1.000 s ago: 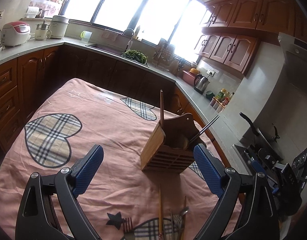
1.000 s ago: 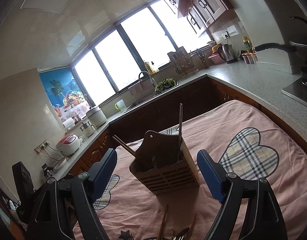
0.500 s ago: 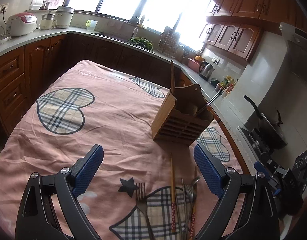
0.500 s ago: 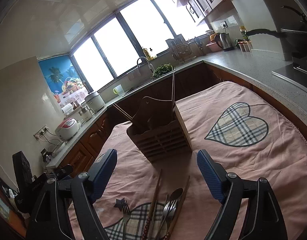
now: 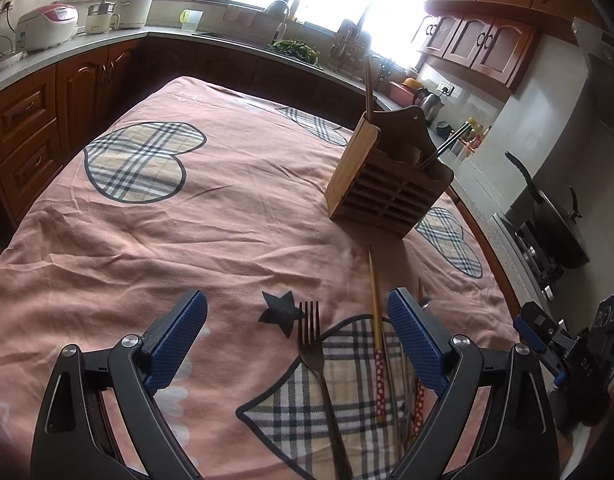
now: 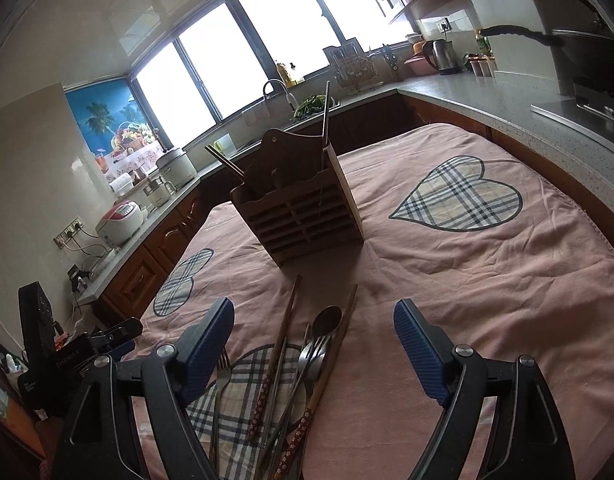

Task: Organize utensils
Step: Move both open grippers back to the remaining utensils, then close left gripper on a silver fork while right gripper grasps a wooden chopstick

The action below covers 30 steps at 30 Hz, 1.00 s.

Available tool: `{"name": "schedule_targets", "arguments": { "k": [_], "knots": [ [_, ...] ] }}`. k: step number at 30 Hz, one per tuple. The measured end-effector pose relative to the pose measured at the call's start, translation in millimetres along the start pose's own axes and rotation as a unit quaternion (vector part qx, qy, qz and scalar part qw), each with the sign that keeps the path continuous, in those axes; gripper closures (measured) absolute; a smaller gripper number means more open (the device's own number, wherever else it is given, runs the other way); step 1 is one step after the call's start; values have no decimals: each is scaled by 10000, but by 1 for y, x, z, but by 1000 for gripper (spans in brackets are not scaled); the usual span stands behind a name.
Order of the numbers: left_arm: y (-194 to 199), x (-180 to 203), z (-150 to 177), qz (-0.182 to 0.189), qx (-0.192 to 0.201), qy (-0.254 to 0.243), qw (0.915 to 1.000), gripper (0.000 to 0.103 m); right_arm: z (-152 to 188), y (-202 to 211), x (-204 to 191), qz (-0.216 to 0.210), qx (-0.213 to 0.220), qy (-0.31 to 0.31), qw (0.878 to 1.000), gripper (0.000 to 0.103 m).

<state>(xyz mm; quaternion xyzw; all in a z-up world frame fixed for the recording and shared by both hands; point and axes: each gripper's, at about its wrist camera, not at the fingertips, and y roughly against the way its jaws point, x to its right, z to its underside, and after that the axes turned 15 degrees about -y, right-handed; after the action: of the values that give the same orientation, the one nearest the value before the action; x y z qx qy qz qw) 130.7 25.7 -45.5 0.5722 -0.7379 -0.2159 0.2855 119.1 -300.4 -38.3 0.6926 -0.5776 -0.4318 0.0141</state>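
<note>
Left gripper (image 5: 297,344) and right gripper (image 6: 313,346) gape wide, empty.

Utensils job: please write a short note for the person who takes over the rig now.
Left gripper: open, empty, above the fork.
Right gripper: open, empty, above the loose pile of spoon, forks and chopsticks on the pink cloth.
Wooden holder stands beyond the pile, already holding a few sticks.
Left to do: move everything in the pile into the holder.
</note>
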Motion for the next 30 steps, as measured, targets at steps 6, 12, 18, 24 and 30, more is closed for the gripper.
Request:
{"name": "schedule_targets", "arguments": {
  "k": [6, 12, 18, 24, 30],
  "knots": [
    [-11, 2, 5, -34, -182, -114, 9998, 9, 7, -11, 6, 175, -185, 79, 9996, 19],
    [-26, 9, 8, -86, -401, -354, 9985, 9, 11, -24, 8, 361, -342, 162, 9986, 20],
    [-47, 16, 14, -170, -691, -609, 9956, 9, 15, -44, 7, 644, -528, 322, 9960, 20],
    [-63, 21, 15, -205, -867, -819, 9927, 12, 16, -72, 10, 934, -857, 452, 9909, 39],
    [-77, 22, 15, -134, -1046, -923, 9901, 22, 12, -95, 15, 1126, -1068, 459, 9868, 56]
  ]
}}
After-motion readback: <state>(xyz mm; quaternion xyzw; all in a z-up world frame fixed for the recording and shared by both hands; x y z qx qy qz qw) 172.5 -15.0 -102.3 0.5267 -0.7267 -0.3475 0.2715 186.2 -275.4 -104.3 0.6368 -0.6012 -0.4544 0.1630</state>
